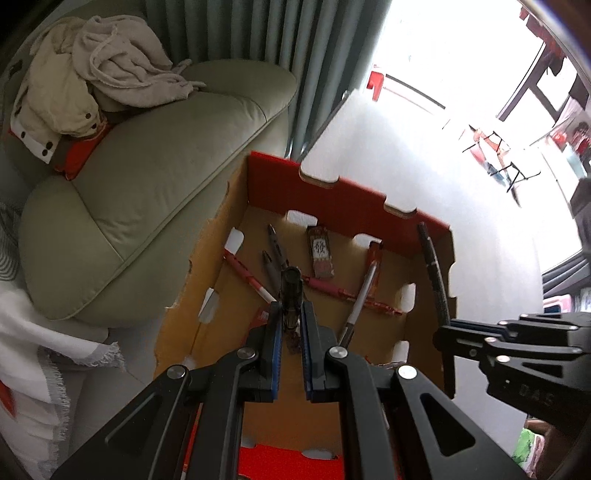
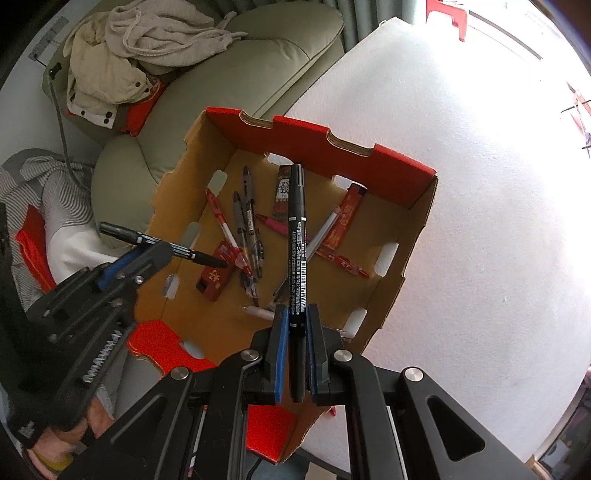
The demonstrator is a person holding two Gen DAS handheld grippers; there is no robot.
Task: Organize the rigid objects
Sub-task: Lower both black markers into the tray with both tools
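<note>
**Pale sofa, grey-green curtain, bright window**

A pale green leather sofa fills the view toward 10 o'clock, with crumpled beige clothing heaped on its back. A pleated grey-green curtain hangs at 12 o'clock. The white surface spreads toward 3 o'clock. Strong daylight floods in from a dark-framed window at 2 o'clock, washing out that corner.

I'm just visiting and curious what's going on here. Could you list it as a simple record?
Left gripper: shut on a black pen
Right gripper: shut on a black marker
Box: open cardboard, red outside, on a white table
Inside box: loose pens and small red packets
Background: green sofa with piled clothes
</note>
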